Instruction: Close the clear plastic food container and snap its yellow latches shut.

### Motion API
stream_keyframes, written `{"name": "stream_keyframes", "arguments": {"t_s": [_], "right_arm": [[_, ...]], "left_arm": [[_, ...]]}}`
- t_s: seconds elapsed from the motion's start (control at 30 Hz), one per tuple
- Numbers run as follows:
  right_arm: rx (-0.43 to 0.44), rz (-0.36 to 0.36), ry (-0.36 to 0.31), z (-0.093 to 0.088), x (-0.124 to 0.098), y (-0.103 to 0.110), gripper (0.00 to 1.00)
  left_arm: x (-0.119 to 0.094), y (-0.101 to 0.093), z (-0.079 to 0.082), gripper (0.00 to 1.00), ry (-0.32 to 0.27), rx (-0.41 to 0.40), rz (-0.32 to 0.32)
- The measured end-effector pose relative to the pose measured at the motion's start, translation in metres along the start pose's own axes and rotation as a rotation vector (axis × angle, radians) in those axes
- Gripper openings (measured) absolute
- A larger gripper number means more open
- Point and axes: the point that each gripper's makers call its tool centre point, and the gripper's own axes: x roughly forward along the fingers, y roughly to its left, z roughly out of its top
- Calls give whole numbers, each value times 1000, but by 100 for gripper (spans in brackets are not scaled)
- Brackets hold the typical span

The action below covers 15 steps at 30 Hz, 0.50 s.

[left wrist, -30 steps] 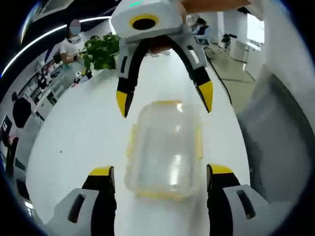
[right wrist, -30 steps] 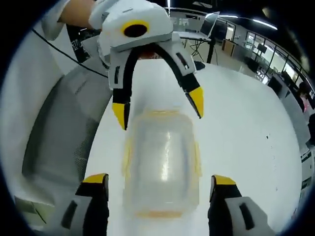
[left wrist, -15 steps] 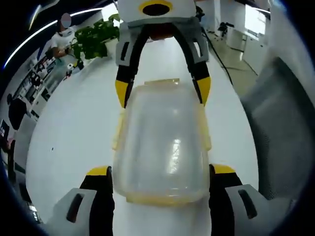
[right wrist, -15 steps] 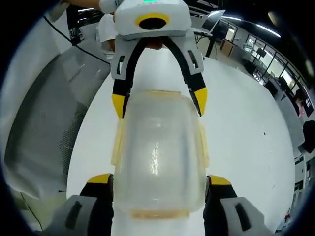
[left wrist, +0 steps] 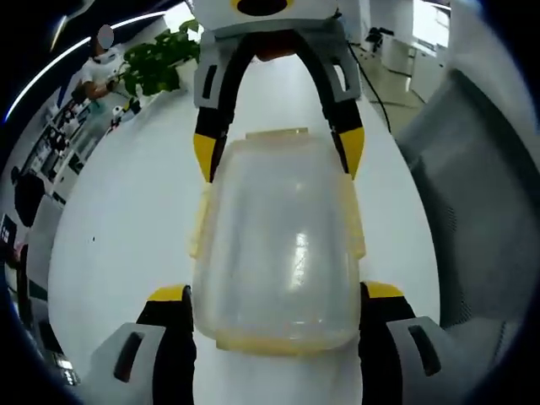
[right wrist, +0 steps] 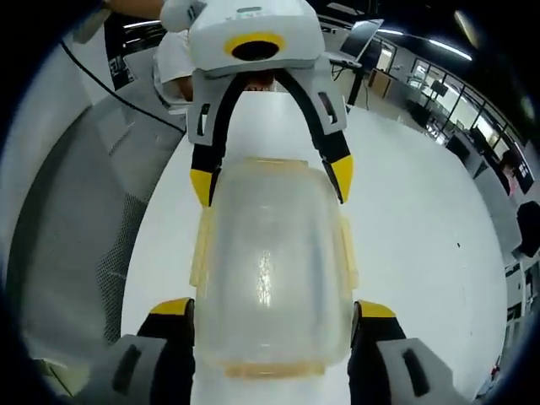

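Lying lengthwise on the white table, the clear food container has its lid on and a gripper at each short end. The left gripper spreads its yellow-tipped jaws wide beside one end, clamping nothing; the right gripper is equally released at the other. Side latches stick outward. Left gripper view adds a potted plant at the far table end; right gripper view shows a laptop instead.
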Motion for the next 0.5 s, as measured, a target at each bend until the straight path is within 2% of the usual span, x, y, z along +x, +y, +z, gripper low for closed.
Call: {"name": "stream_keyframes", "arguments": {"t_s": [0.3,0.5], "right_arm": [[-16,-1,19,52,30,4,74],[-24,-5,41,64,37,2,74]], "left_arm": [[-34,-4,-55,78,-2,-18,5],[-41,-2,-66,78,-23,-26,4]]}}
